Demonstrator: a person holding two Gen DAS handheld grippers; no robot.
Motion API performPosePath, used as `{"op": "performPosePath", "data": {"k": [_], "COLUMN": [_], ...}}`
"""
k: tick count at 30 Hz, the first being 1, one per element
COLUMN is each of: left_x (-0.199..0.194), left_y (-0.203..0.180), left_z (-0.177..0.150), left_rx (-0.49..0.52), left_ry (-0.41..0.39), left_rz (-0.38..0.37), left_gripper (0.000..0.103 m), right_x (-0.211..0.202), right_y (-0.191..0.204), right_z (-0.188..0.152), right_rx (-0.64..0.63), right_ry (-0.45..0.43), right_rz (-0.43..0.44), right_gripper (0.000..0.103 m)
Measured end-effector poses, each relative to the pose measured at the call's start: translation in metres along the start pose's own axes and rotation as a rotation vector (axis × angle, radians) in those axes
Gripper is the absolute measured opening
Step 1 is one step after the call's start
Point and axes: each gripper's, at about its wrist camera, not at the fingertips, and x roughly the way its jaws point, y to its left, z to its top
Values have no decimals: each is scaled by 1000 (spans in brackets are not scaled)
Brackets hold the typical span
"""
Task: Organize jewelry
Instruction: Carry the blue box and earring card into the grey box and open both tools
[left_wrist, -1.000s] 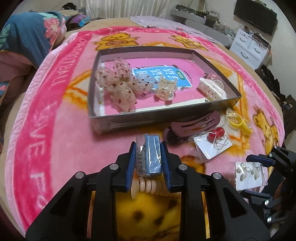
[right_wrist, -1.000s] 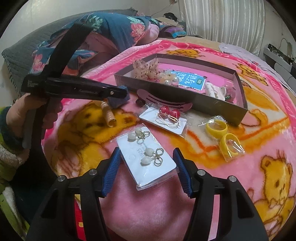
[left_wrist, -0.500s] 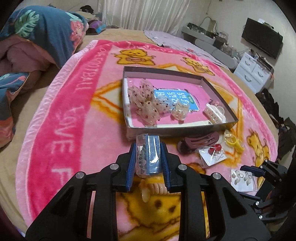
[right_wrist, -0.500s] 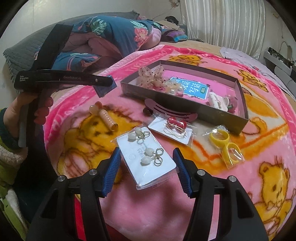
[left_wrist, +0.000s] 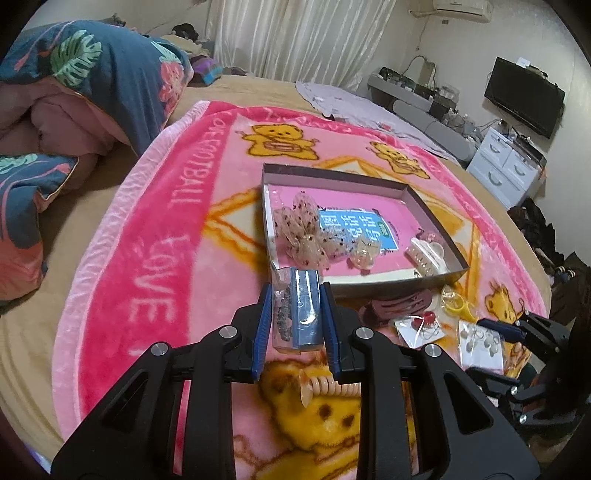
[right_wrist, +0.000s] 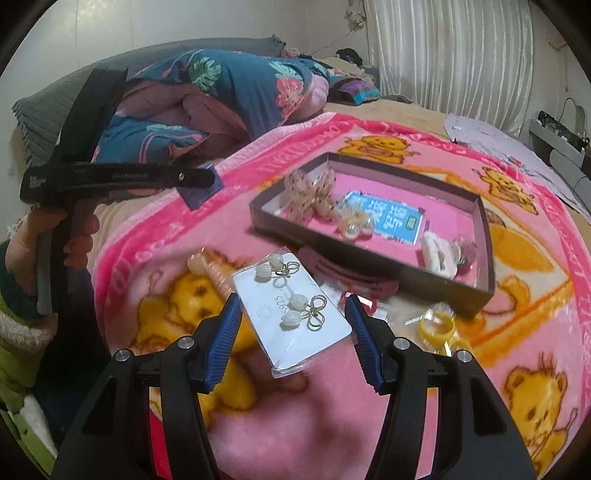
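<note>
My left gripper (left_wrist: 295, 314) is shut on a small blue jewelry packet (left_wrist: 297, 310) in clear plastic, held high above the pink blanket, short of the grey tray (left_wrist: 369, 286). The tray holds a speckled bow (left_wrist: 303, 236), a clear clip (left_wrist: 364, 253) and a white claw clip (left_wrist: 424, 254). My right gripper (right_wrist: 293, 332) is open, its fingers either side of a white earring card (right_wrist: 291, 310) on the blanket. The left gripper (right_wrist: 192, 181) also shows at the left of the right wrist view.
On the blanket in front of the tray lie a maroon hair clip (left_wrist: 400, 304), a red earring card (left_wrist: 421, 326), yellow rings (right_wrist: 437, 326) and a beige ribbed clip (left_wrist: 332, 387). A folded quilt (left_wrist: 74, 92) lies at the far left. A dresser (left_wrist: 506, 166) and TV stand at the right.
My left gripper has lifted up and back with the blue packet, so the tray looks smaller and farther. My right gripper has moved in around the earring card.
</note>
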Motion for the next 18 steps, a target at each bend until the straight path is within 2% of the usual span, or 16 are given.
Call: {"op": "performPosePath", "data": {"k": [18], "left_x": [22], "left_y": [-21], "left_z": [36], "left_rx": [59], "left_ry": [-10], "left_rz": [-21], "left_gripper": [18], "right_x": [1], "right_y": [-40], "right_z": [43], "right_rx": [57], "right_ry": [-83], "right_rz": [-68], "right_gripper": [56]}}
